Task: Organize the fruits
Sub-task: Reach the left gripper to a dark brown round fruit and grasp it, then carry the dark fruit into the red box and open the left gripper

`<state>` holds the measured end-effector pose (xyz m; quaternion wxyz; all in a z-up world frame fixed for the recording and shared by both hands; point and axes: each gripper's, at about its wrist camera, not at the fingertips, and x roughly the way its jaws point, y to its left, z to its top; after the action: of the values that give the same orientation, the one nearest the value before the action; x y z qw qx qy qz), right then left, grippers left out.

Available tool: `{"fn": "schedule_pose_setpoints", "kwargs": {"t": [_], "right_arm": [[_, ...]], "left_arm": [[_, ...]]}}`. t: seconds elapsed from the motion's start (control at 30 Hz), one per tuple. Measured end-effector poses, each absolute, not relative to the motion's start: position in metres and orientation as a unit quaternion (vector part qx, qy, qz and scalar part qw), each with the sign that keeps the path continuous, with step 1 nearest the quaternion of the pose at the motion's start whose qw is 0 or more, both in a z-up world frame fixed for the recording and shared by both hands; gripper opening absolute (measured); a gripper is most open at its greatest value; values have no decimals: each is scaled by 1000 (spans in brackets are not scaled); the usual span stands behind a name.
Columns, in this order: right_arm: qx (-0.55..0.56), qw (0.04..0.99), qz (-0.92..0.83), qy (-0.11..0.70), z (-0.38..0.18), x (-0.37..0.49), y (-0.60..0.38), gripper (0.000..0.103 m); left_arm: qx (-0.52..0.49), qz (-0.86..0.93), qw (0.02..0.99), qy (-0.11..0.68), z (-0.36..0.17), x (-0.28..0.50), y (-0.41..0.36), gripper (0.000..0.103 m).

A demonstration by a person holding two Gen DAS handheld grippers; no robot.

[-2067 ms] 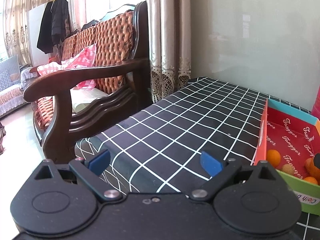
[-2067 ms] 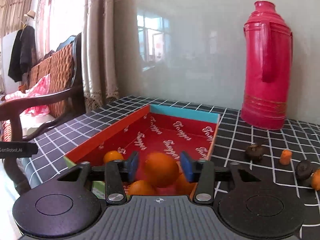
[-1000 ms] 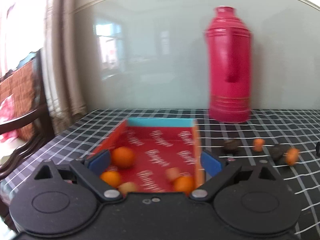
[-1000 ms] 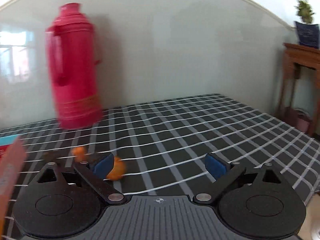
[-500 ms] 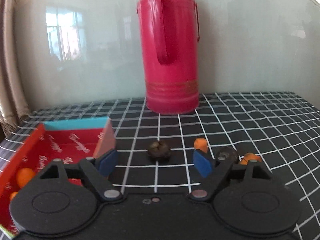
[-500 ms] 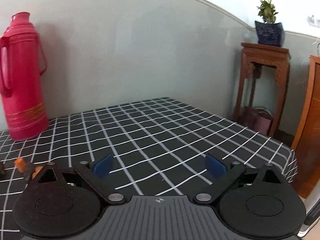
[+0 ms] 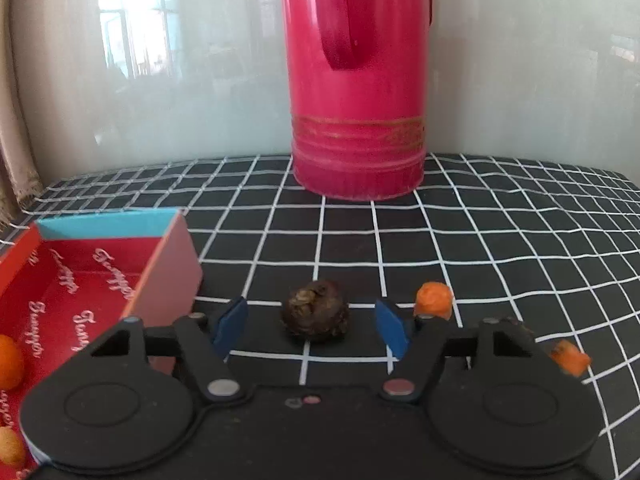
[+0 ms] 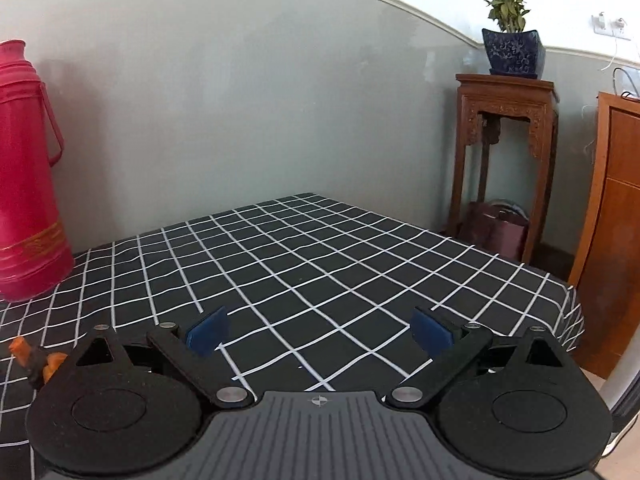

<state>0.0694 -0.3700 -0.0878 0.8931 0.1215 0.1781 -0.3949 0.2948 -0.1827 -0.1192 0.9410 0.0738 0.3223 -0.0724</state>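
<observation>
My left gripper (image 7: 312, 330) sits low over the cloth, its jaws just closing around the dark fruit (image 7: 316, 315) to bag it for the box (image 7: 168, 276); pads flank it, not touching yet. Fruit lies right of the box. Right gripper (image 8: 320, 336) hangs open, empty.

The left tool (image 7: 311, 326) is matte black, with two round discs at its near corners, angular link arms fixed by silver screw heads, and blue pads (image 7: 231, 326) at the ends of its fingers; a small pinkish dot sits at the middle of its body. The right tool (image 8: 320, 330) has the same black discs, silver screws and blue pads (image 8: 208, 332). Its middle section is a ribbed grey plate carrying a small round crosshair mark.
</observation>
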Motion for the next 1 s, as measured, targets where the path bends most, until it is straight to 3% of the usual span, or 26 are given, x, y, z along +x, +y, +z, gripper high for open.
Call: {"fn": "schedule_pose_setpoints", "kwargs": {"t": [0.03,0.27,0.63,1.0], "right_arm": [[122,894,-393,178,-88,70,-370,97],[132,896,-384,181,-88,70,-371,98],[130,903,-368,179,-87,74,-364,98],[114,911,-354,178,-88,79,-351,98]], "left_arm": [[76,-71,940,326,-122,297,-183,50],[86,-78,942,315,-127,293,-186,30],[90,-77,949,292,-119,282,-183,29],[116,-38,972,202,-81,237,-156,29]]}}
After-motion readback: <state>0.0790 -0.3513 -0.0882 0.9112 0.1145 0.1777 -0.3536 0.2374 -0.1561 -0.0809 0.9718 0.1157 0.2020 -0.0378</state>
